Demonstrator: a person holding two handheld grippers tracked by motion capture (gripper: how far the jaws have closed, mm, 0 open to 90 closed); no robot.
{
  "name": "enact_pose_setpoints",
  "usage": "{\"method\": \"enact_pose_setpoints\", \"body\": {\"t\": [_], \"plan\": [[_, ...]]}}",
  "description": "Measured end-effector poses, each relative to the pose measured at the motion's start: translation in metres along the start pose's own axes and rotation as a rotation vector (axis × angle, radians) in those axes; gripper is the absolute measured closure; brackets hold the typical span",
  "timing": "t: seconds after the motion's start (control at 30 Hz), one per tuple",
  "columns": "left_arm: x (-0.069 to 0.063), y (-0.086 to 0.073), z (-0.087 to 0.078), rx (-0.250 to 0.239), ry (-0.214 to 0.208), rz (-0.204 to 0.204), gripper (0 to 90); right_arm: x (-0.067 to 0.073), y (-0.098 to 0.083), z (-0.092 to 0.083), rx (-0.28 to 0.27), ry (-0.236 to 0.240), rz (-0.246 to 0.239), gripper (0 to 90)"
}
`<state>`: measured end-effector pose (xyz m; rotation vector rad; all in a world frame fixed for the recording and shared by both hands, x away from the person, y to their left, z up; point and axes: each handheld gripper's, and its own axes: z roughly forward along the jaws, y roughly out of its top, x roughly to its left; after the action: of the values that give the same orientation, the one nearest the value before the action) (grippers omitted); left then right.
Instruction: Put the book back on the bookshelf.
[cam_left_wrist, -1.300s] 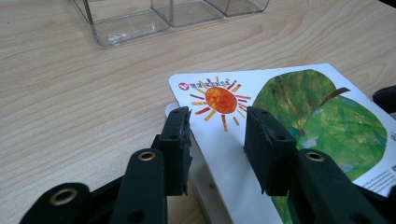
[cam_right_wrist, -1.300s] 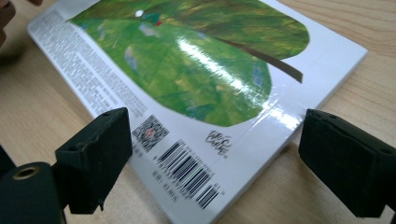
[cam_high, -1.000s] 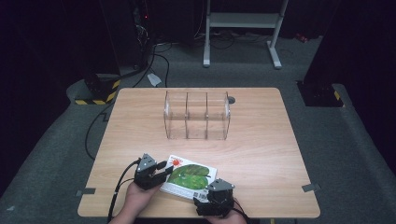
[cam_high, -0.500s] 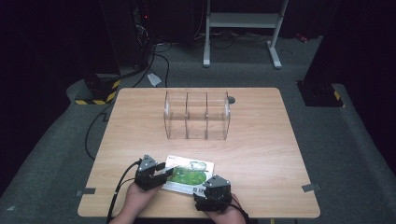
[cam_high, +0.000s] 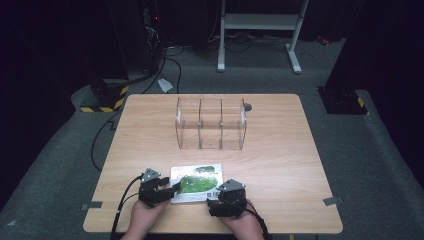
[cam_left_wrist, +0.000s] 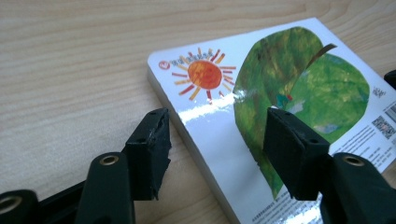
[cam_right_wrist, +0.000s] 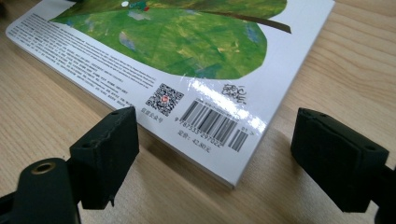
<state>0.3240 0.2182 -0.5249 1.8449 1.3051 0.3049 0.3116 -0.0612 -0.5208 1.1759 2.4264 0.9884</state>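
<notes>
The worktop (cam_high: 280, 165) is bright, but the room around it is very dark. Light from above makes white shiny spots on the book (cam_left_wrist: 261, 112). The close black jaws look a bit fuzzy.

Black grippers (cam_high: 162, 189) with blocky jaws, brass screws, trailing black cables.

Picture book lying flat on the table

The book (cam_high: 196, 182), glossy white with a large green leaf, an orange sun, a barcode and a QR code, lies cover-side up near the table's (cam_high: 280, 165) front edge, well apart from its far edge.
</notes>
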Motion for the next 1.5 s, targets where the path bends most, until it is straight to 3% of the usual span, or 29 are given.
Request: {"method": "enact_pose_setpoints", "body": {"t": [0.07, 0.1, 0.23, 0.27, 0.37, 0.5, 0.57, 0.7, 0.8, 0.93, 1.0, 1.03, 1.13, 1.2, 1.23, 1.3, 1.43, 1.5], "plan": [[-0.002, 0.0, -0.001, -0.002, -0.004, 0.008, 44.0, -0.001, 0.001, 0.002, -0.007, 0.012, -0.018, 14.7], [-0.003, 0.001, -0.002, -0.013, 0.008, 0.018, 44.9, 0.0, 0.001, 0.001, -0.001, 0.017, 0.004, 15.1], [-0.003, 0.003, -0.007, -0.053, 0.001, -0.004, 49.6, 0.003, 0.001, 0.002, -0.008, 0.02, -0.011, 13.7], [-0.004, 0.004, -0.008, -0.058, -0.002, -0.007, 49.7, 0.005, 0.0, 0.002, -0.005, 0.02, 0.024, 13.7], [-0.006, 0.007, -0.011, -0.087, -0.006, -0.002, 50.1, 0.004, 0.0, 0.001, -0.015, 0.028, 0.021, 13.5], [-0.006, 0.005, -0.008, -0.051, 0.018, 0.021, 49.7, 0.005, -0.001, 0.001, -0.018, 0.024, 0.029, 13.5], [-0.004, 0.003, -0.001, -0.023, 0.016, -0.008, 48.1, 0.004, -0.001, 0.002, -0.022, 0.02, 0.003, 13.6], [0.001, 0.002, -0.001, -0.039, -0.017, -0.07, 49.5, 0.005, -0.002, 0.001, -0.021, 0.022, 0.01, 13.6], [0.002, 0.001, 0.0, -0.033, -0.018, -0.077, 49.7, 0.006, -0.002, 0.001, -0.023, 0.02, 0.01, 13.6], [0.003, 0.003, -0.006, -0.066, -0.05, -0.123, 50.0, 0.005, -0.002, 0.001, -0.025, 0.021, 0.006, 13.7], [0.003, 0.005, -0.011, -0.106, -0.068, -0.14, 52.2, 0.005, -0.002, 0.001, -0.026, 0.022, 0.011, 13.7], [0.002, 0.006, -0.014, -0.118, -0.075, -0.139, 52.7, 0.005, -0.002, 0.001, -0.026, 0.022, 0.009, 13.6], [0.0, 0.007, -0.013, -0.105, -0.047, -0.096, 52.9, 0.005, -0.002, 0.001, -0.03, 0.025, 0.009, 13.5], [0.001, 0.006, -0.011, -0.097, -0.046, -0.103, 53.2, 0.006, -0.003, 0.001, -0.023, 0.023, 0.026, 13.7], [0.001, 0.006, -0.012, -0.1, -0.054, -0.113, 53.5, 0.005, -0.002, 0.001, -0.028, 0.021, 0.006, 13.7], [0.001, 0.008, -0.016, -0.131, -0.071, -0.116, 54.2, 0.007, -0.002, 0.001, -0.021, 0.017, 0.017, 13.5], [-0.005, 0.013, -0.025, -0.18, -0.089, -0.083, 55.0, 0.006, -0.003, 0.001, -0.027, 0.026, 0.022, 12.0], [-0.009, 0.014, -0.026, -0.184, -0.139, -0.075, 58.7, 0.007, -0.003, 0.001, -0.026, 0.013, 0.003, 13.1]]}}
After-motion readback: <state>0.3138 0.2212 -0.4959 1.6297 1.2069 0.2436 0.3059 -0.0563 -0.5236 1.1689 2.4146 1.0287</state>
